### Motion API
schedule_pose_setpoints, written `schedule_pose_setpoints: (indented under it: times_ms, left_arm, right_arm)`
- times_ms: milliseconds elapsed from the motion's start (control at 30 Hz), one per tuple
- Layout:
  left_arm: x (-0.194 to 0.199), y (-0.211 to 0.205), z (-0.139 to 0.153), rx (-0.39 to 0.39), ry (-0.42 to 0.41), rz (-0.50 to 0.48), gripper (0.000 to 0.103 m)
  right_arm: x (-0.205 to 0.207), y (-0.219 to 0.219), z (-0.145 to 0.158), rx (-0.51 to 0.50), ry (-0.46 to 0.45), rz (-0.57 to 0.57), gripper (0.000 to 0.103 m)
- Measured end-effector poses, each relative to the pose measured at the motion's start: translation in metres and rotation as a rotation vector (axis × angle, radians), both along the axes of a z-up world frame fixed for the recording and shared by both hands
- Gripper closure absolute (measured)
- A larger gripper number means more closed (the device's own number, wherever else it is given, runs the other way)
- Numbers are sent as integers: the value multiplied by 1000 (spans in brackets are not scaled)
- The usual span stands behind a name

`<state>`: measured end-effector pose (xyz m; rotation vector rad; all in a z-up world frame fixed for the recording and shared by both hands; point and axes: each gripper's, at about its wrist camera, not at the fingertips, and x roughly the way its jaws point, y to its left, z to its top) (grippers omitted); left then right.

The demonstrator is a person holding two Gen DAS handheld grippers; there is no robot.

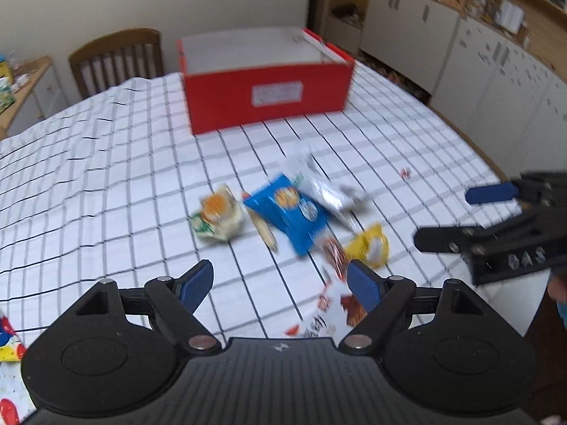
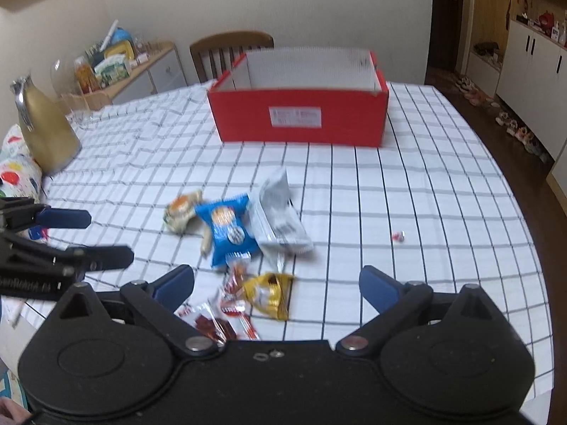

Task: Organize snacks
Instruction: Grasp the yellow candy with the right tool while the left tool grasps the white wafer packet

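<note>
Several snack packets lie in a loose heap on the checked tablecloth: a blue packet [image 1: 290, 212] [image 2: 228, 228], a silver-white packet [image 1: 324, 186] [image 2: 280, 212], a pale packet with an orange picture [image 1: 218, 217] [image 2: 182, 210], a yellow packet [image 1: 370, 246] [image 2: 271, 294] and red-and-white packets [image 1: 335, 301] [image 2: 226, 313]. Behind them stands an open red box [image 1: 265, 97] [image 2: 301, 118], white inside. My left gripper [image 1: 280, 283] [image 2: 106, 235] is open above the heap's near side with nothing between its fingers. My right gripper [image 2: 276, 290] [image 1: 446, 216] is open over the yellow packet, not touching it.
A small red-and-white sweet [image 1: 405, 173] [image 2: 398, 236] lies alone to the right. A gold jug [image 2: 44, 131] stands at the table's left edge, and a wooden chair [image 1: 117, 58] [image 2: 232, 51] is behind the table. White cabinets [image 1: 496, 71] line the right wall.
</note>
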<state>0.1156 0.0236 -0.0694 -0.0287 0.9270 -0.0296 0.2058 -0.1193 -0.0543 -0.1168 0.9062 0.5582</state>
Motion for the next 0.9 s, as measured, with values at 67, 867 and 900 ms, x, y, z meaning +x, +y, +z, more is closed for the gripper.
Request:
schedule_pose_setpoints:
  times_ms: [67, 867, 900]
  left_arm:
    - [-1, -6, -12, 20, 20, -15, 20]
    - [4, -47, -60, -10, 123, -249, 20]
    - [6, -47, -61, -9, 125, -250, 20]
  right_arm:
    - [1, 0, -11, -19, 22, -6, 4]
    - [29, 20, -58, 25, 120, -11, 42]
    - [31, 20, -59, 27, 126, -13, 45]
